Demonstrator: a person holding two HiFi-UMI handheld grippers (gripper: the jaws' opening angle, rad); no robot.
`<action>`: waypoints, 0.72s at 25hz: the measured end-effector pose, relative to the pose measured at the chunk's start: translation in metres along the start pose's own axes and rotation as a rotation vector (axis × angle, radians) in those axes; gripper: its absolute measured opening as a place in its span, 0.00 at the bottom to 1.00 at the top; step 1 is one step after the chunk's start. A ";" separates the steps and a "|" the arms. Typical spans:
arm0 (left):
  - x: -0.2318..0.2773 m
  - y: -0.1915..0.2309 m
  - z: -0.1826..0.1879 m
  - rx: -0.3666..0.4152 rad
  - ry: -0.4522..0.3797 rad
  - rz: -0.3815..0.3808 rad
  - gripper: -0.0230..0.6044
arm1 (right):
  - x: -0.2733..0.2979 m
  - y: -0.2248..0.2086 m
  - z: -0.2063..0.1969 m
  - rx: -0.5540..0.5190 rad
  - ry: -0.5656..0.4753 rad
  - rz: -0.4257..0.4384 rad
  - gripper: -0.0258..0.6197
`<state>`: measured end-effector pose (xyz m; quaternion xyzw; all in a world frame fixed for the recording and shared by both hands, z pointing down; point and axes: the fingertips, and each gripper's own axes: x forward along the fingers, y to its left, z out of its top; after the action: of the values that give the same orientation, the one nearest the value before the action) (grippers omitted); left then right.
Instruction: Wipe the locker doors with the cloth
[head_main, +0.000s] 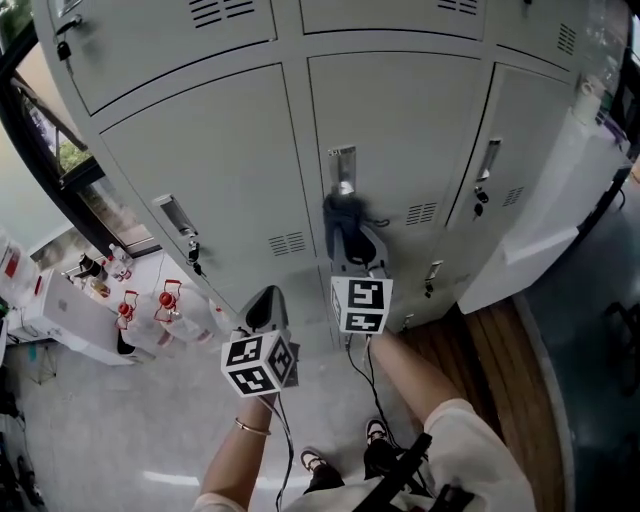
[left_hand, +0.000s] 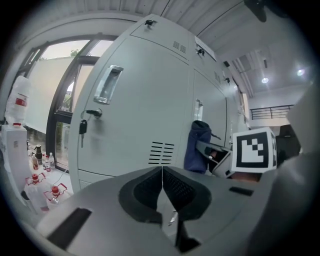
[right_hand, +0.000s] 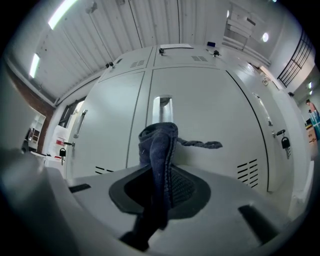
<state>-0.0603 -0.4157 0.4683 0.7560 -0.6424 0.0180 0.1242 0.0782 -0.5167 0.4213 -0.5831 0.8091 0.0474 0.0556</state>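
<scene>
The right gripper (right_hand: 161, 174) is clamped on the dark blue cloth (right_hand: 159, 145). The fabric runs up between its two jaws and bunches out beyond the tips. A loose tail hangs back down behind the jaws, and one frayed strand trails off to the gripper's right. In the head view the bunched end of the cloth (head_main: 342, 215) lies ahead of the right gripper (head_main: 350, 242). It sits at the middle locker door (head_main: 400, 120), just below that door's recessed handle (head_main: 342, 165), and seems to touch the panel, though contact is hard to confirm.

The left gripper (left_hand: 162, 171) has its jaws closed together with nothing between them. It (head_main: 266, 306) is held left of the right gripper and nearer the person, clear of the doors. From its own view the cloth (left_hand: 198, 146) shows off to its right, ahead of the other gripper's marker cube. The left locker door (left_hand: 135, 100), with a key (left_hand: 83, 126) hanging in its lock, faces it.
</scene>
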 end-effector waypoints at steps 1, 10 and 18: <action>0.005 -0.009 -0.001 0.001 0.001 -0.006 0.05 | 0.000 -0.010 0.000 -0.001 -0.001 -0.004 0.13; 0.046 -0.088 -0.011 0.020 0.024 -0.071 0.05 | -0.009 -0.096 -0.006 -0.009 0.005 -0.057 0.13; 0.077 -0.149 -0.020 0.040 0.041 -0.134 0.05 | -0.018 -0.170 -0.013 -0.007 0.015 -0.134 0.13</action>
<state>0.1007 -0.4645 0.4776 0.7992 -0.5871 0.0379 0.1229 0.2448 -0.5548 0.4347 -0.6365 0.7685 0.0422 0.0507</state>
